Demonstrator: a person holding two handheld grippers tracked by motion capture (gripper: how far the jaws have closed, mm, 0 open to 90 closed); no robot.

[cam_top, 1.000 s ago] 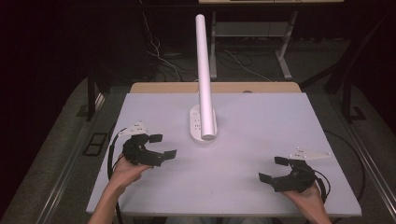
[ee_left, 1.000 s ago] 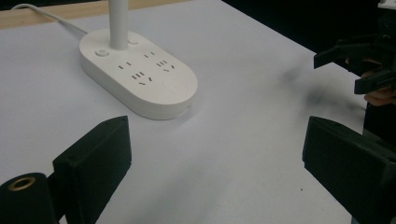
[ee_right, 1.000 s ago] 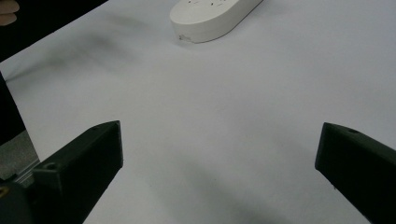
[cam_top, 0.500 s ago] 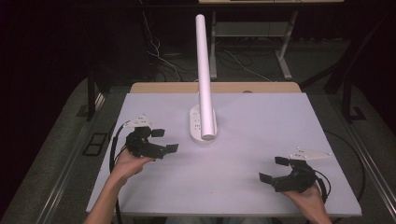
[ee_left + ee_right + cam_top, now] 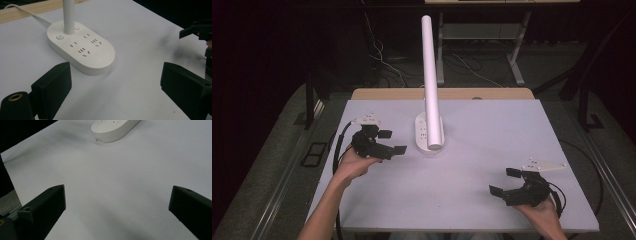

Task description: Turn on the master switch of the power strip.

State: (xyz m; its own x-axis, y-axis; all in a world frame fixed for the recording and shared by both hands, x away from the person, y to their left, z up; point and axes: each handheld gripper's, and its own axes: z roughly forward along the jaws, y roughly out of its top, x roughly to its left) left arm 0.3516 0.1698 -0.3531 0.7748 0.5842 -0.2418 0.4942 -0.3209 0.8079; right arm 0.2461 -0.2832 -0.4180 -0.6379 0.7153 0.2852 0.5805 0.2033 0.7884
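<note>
A white oval socket base [image 5: 424,135] with a tall white pole [image 5: 430,75] rising from it stands at the table's back middle. My left gripper [image 5: 393,141] is open just left of the base, jaws pointing at it, nothing between them. In the left gripper view the base [image 5: 82,48] shows several sockets and a round button beside the pole [image 5: 68,15], a short way beyond my open left gripper [image 5: 117,85]. My right gripper [image 5: 503,181] rests open near the front right corner. In the right gripper view the base [image 5: 113,127] lies far ahead of the open right gripper [image 5: 117,205].
The white table [image 5: 492,140] has a wooden strip [image 5: 442,93] along its back edge. A white cord [image 5: 27,12] runs from the base toward that strip. The right gripper [image 5: 197,30] appears at the left gripper view's right edge. Dark floor with cables lies behind.
My left gripper has moved forward and to the right, closer to the socket base. The right gripper has stayed where it was.
</note>
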